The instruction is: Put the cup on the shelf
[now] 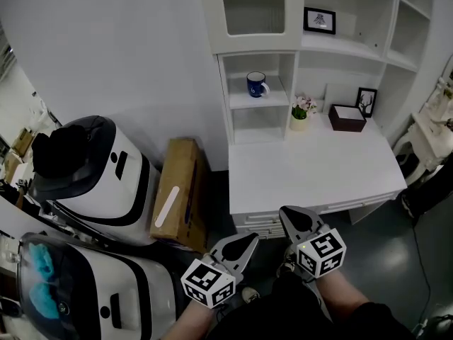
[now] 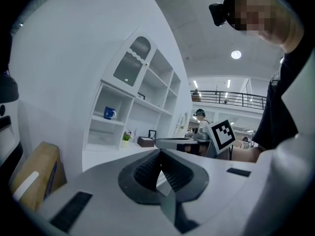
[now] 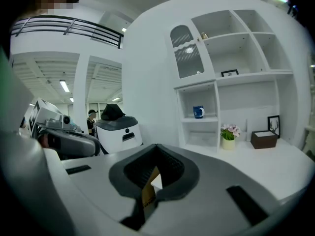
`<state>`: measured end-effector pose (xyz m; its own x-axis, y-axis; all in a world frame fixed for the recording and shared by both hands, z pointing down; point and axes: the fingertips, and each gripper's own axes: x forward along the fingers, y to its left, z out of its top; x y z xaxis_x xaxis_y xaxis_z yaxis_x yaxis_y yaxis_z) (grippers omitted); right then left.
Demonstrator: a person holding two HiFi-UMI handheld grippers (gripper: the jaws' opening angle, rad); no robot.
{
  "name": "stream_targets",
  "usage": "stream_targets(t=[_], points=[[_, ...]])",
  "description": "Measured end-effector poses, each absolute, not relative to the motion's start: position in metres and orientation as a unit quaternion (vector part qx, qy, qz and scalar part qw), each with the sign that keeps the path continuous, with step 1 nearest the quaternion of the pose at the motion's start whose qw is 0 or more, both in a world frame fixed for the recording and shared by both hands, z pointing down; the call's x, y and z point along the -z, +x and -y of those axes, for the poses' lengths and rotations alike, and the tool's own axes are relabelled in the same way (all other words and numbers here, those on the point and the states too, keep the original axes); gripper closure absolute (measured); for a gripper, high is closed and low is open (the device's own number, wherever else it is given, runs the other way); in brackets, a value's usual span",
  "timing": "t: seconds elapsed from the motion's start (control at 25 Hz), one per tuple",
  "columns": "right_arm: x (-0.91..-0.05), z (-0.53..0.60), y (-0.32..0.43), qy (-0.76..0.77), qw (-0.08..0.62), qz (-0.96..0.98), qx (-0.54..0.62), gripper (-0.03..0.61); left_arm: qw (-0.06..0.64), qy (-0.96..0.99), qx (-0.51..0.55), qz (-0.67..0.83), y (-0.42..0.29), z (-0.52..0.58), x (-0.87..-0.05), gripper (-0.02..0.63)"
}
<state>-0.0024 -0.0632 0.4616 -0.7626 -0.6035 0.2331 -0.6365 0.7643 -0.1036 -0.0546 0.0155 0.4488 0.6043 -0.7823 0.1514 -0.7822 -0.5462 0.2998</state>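
A blue cup [image 1: 257,84] stands upright on the middle board of the narrow white shelf [image 1: 259,102], in the left column of the wall unit. The same cup [image 2: 109,113] is small and far off in the left gripper view, and the cup [image 3: 198,112] sits just as far off in the right gripper view. My left gripper [image 1: 249,240] hangs low by my body, below the desk's front edge, its jaws shut with nothing between them. Beside it my right gripper [image 1: 286,213] is also shut and empty. Both are well away from the cup.
A white desk [image 1: 311,165] carries a small flower pot [image 1: 301,112], a brown box [image 1: 347,117] and a picture frame [image 1: 366,102]. A cardboard box [image 1: 177,190] leans left of the desk. Two large white machines [image 1: 92,168] fill the left side.
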Motion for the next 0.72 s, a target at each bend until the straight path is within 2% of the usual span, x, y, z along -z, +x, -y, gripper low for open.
stream_targets(t=[0.72], points=[[-0.468,0.022,0.045,0.31,0.1,0.941,-0.096,0.575,0.172,0.871,-0.01,0.461,-0.013,-0.036,-0.456,0.608]])
